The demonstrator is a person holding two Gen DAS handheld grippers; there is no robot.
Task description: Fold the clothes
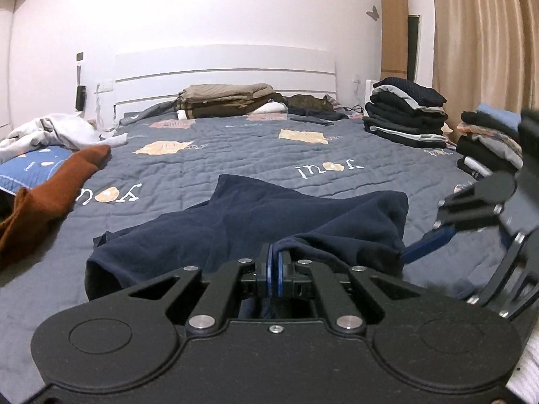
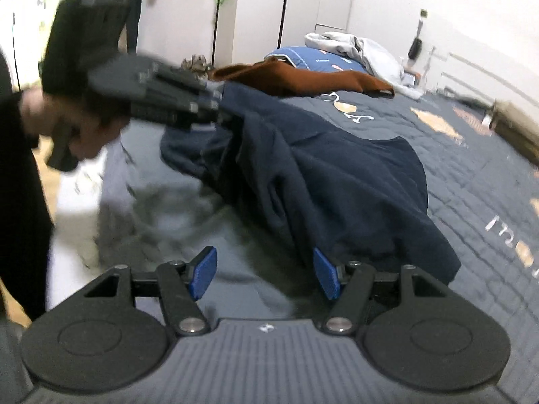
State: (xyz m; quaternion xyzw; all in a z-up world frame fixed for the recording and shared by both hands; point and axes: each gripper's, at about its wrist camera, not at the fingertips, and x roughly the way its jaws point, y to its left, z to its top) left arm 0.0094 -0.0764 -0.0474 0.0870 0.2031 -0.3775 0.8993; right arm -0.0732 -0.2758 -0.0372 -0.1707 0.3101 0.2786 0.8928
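A dark navy garment (image 1: 256, 225) lies crumpled on the grey quilted bed (image 1: 235, 148). My left gripper (image 1: 275, 269) is shut on a bunched edge of it, and that edge is lifted off the quilt. In the right wrist view the same navy garment (image 2: 337, 181) hangs from the left gripper (image 2: 215, 107), with a hand behind it. My right gripper (image 2: 266, 274) is open, its blue pads wide apart, just in front of the garment's near edge with nothing between them. It also shows at the right in the left wrist view as the right gripper (image 1: 427, 245).
A rust-brown garment (image 1: 50, 195) lies at the left beside a blue pillow (image 1: 27, 168) and a white heap (image 1: 50, 131). Two stacks of folded dark clothes (image 1: 407, 118) stand at the right. Folded tan bedding (image 1: 229, 101) sits by the headboard.
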